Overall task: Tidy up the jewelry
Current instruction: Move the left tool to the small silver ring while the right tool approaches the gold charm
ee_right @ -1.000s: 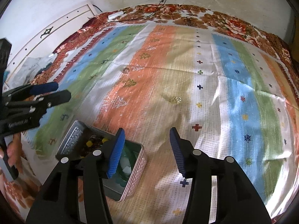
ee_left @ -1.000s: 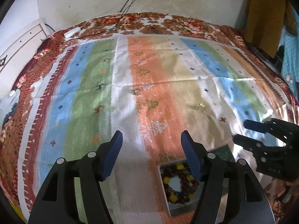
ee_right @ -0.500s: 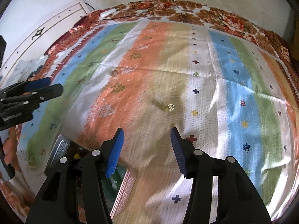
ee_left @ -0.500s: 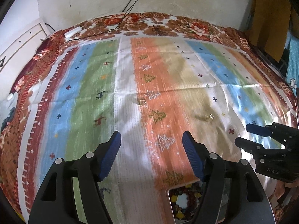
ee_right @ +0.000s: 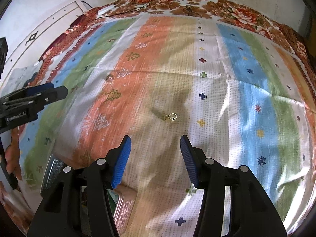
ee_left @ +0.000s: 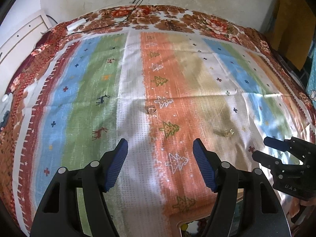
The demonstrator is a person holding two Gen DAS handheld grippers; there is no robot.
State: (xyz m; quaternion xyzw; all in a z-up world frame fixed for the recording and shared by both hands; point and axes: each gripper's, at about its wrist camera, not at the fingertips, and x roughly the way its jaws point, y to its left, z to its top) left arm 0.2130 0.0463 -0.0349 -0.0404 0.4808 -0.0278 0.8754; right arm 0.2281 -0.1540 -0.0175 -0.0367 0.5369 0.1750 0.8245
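I am looking down over a bed covered by a striped cloth [ee_left: 177, 83] with little trees and crosses printed on it. My left gripper [ee_left: 160, 165] is hanging released above the white and orange stripes, jaws apart with only cloth showing between them. A small clear ring [ee_left: 151, 109] is lying on the orange stripe ahead of it, well apart from the fingertips. My right gripper [ee_right: 154, 162] is also standing released, nothing between its blue pads [ee_right: 122, 162]. A small gold ring [ee_right: 171, 117] is resting on the tan stripe just ahead of that gripper's jaws, not touched by them. The jewelry tin [ee_right: 122, 209] is sitting open at the near edge, mostly hidden behind the right gripper's left finger; in the left wrist view only its rim and a few beads are showing at the bottom edge.
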